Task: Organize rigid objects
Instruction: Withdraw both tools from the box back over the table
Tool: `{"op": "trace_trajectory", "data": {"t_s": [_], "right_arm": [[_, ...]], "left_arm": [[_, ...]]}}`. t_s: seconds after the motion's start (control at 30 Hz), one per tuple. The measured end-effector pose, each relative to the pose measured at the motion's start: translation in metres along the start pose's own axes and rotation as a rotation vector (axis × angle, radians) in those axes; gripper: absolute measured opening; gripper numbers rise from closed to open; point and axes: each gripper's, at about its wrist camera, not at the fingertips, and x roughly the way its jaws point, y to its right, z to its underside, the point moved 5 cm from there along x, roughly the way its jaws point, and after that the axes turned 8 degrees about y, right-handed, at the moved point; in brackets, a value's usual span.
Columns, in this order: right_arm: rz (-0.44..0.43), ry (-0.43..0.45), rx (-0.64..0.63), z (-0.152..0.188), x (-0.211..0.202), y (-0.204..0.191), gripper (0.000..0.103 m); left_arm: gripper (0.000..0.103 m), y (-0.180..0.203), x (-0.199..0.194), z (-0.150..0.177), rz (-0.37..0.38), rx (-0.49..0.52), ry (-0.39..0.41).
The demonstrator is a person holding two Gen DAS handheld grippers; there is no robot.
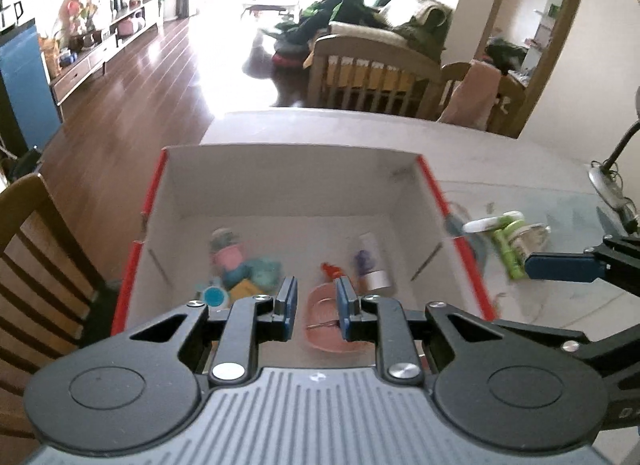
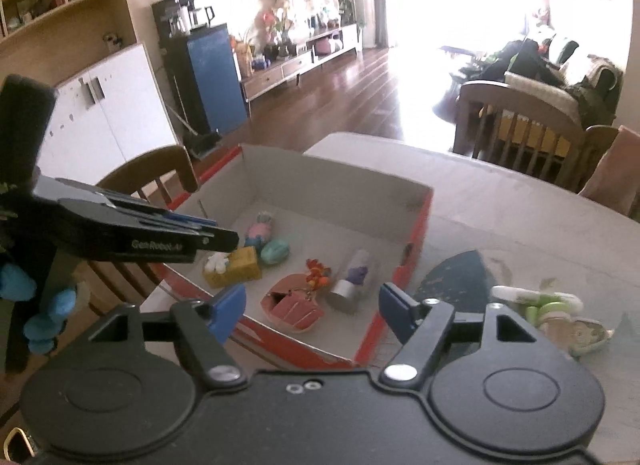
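Left wrist view sat close above the box (image 1: 280, 185), angled down, facing 12 o'clock toward the sofa (image 1: 372, 33). Right wrist view sat just right of it, aimed toward 11 o'clock across the same box (image 2: 340, 181). Both shared the box interior, the grey surface (image 1: 360, 129) and the green items (image 1: 508, 241) at 3 o'clock of the box.

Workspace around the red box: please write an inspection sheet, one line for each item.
Surface: grey table, dark patch beside the box.
Job's things: red box holds small toys, a pink dish, a silver tube; green-white items lie outside it.
Clutter: nothing seen.
Grippers: left hand-held gripper nearly shut, empty; right hand-held gripper open, empty.
Cables: lamp cord at the table edge.
Surroundings: wooden chairs, sofa, cabinets.
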Motion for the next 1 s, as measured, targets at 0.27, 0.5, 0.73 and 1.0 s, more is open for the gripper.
{"op": "trace_trajectory", "data": {"t_s": [0.27,0.5,0.73,1.0], "right_arm": [[0.042,0.058,0.039,0.008,-0.046,0.045,0.085],[0.103,0.048,0.104,0.033,-0.067,0.096,0.085],[0.161,0.035,0.119,0.054,-0.078,0.140,0.085],[0.192,0.028,0.165,0.072,-0.074,0.181,0.085]], "left_arm": [[0.020,0.053,-0.002,-0.008,0.063,0.015,0.029],[0.032,0.103,0.014,-0.010,0.108,0.011,0.036],[0.071,0.153,0.042,-0.009,0.145,0.026,0.033],[0.083,0.188,0.086,-0.016,0.151,0.008,0.014]]}}
